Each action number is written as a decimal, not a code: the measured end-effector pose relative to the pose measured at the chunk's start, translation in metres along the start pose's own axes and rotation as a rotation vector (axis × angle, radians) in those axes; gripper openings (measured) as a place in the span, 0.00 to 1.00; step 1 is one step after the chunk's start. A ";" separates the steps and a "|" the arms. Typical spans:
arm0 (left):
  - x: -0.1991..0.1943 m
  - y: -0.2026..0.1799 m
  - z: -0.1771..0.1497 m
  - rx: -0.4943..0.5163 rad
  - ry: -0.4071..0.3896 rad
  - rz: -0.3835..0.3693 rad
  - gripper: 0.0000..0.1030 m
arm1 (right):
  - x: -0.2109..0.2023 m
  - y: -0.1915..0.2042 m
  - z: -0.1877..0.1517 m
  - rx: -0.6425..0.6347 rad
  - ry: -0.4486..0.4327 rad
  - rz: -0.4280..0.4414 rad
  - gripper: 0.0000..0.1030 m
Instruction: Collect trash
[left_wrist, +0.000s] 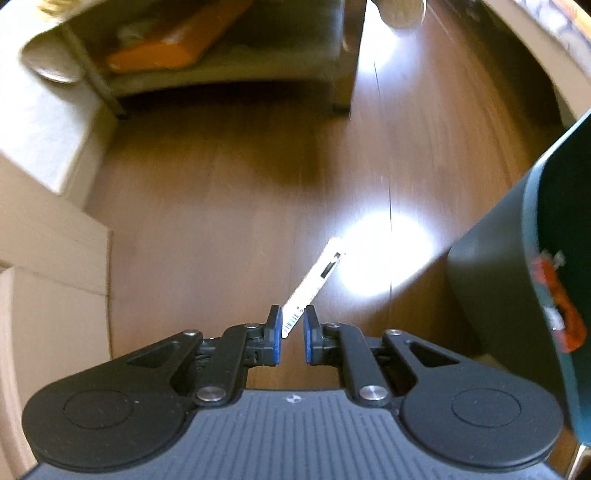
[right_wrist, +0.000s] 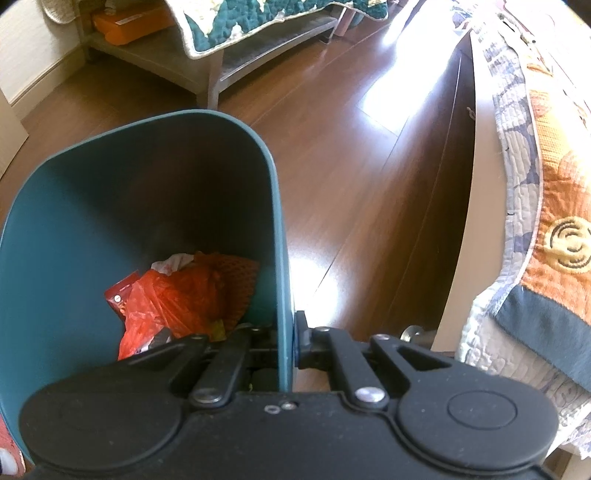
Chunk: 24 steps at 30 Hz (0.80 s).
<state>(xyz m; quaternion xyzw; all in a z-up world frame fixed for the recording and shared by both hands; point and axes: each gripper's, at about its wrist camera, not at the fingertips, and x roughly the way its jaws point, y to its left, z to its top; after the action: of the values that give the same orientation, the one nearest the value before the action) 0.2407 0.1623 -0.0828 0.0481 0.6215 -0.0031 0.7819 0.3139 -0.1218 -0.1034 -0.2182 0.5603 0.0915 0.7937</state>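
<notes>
The right gripper (right_wrist: 286, 341) is clamped on the near right wall of the teal bin (right_wrist: 92, 221), one finger inside and one outside the rim, which looks like a way to keep the bin steady and its mouth open to receive whatever comes next. Inside, at the bottom, lies a heap of red plastic wrappers (right_wrist: 173, 299), so part of the collecting seems done. The left gripper (left_wrist: 293, 328) hangs above the wooden floor (left_wrist: 221, 184), pointing steeply down, its blue pads drawn close together and pinching the near end of a narrow white paper strip (left_wrist: 314, 280) with a barcode on it; the strip sticks out away from the fingers, clear of the floor as far as the blur lets me tell. The bin sits just to the right of that gripper, so the strip probably goes there next
</notes>
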 end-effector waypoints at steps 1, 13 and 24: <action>0.012 0.000 0.004 0.025 0.018 -0.011 0.11 | 0.000 -0.001 0.000 0.009 0.003 -0.002 0.03; 0.141 -0.001 0.021 0.241 0.062 -0.149 0.76 | 0.003 -0.003 0.002 0.126 0.058 -0.032 0.04; 0.199 -0.006 -0.001 0.259 0.075 -0.097 0.68 | 0.002 -0.007 -0.006 0.179 0.089 -0.039 0.04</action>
<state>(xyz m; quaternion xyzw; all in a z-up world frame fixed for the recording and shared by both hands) 0.2849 0.1676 -0.2768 0.1185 0.6461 -0.1192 0.7445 0.3127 -0.1303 -0.1056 -0.1612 0.5966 0.0161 0.7860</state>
